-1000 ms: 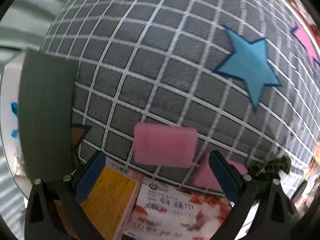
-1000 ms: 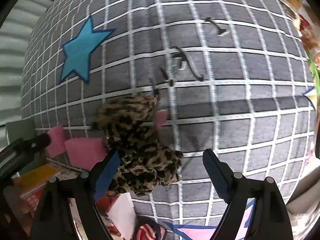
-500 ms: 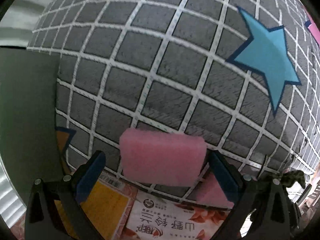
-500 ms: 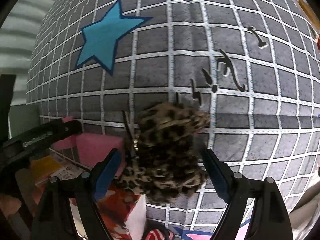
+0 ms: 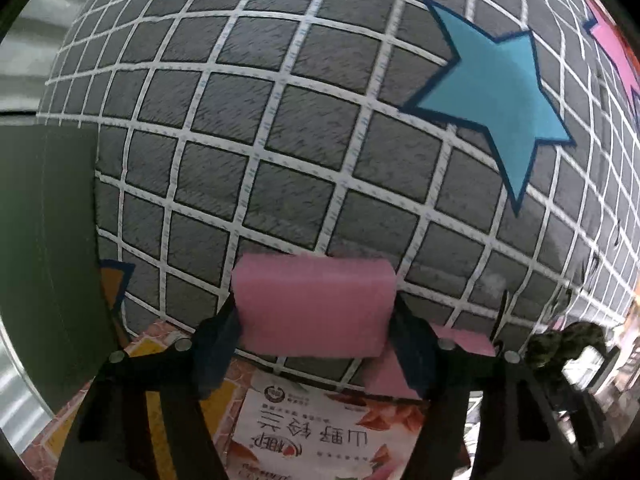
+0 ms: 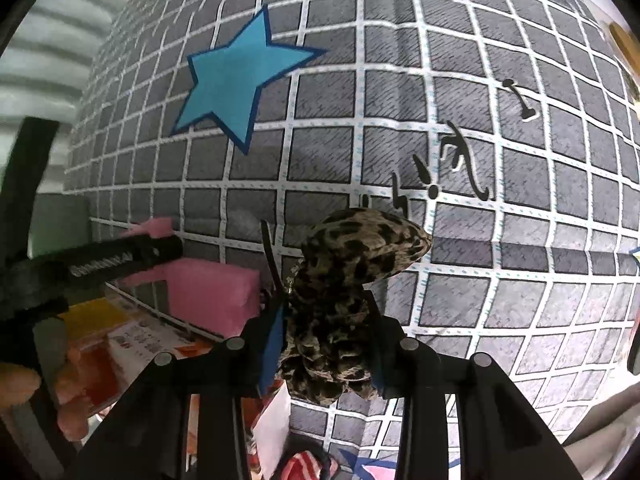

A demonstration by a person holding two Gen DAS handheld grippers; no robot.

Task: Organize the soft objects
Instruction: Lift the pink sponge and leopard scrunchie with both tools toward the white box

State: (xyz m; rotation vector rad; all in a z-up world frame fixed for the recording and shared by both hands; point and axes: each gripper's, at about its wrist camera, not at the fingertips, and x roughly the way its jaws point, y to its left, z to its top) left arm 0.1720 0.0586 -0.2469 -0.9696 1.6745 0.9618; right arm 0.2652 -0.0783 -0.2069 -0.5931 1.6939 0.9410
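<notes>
Your left claw (image 5: 316,320) now squeezes the pink sponge (image 5: 312,304) and your right claw (image 6: 326,340) the leopard scrunchie (image 6: 348,292), so both can move.

far: grey checked cushion (image 5: 304,128) walls off the whole far side | left: dark panel (image 5: 44,248) blocks | near: printed packet (image 5: 320,436) and yellow box (image 5: 160,364) crowd the floor | centre: pink sponge (image 5: 314,306) fills the left gripper (image 5: 316,344) gap | right: leopard-print bundle (image 6: 344,300) fills the right gripper (image 6: 328,344) gap
</notes>
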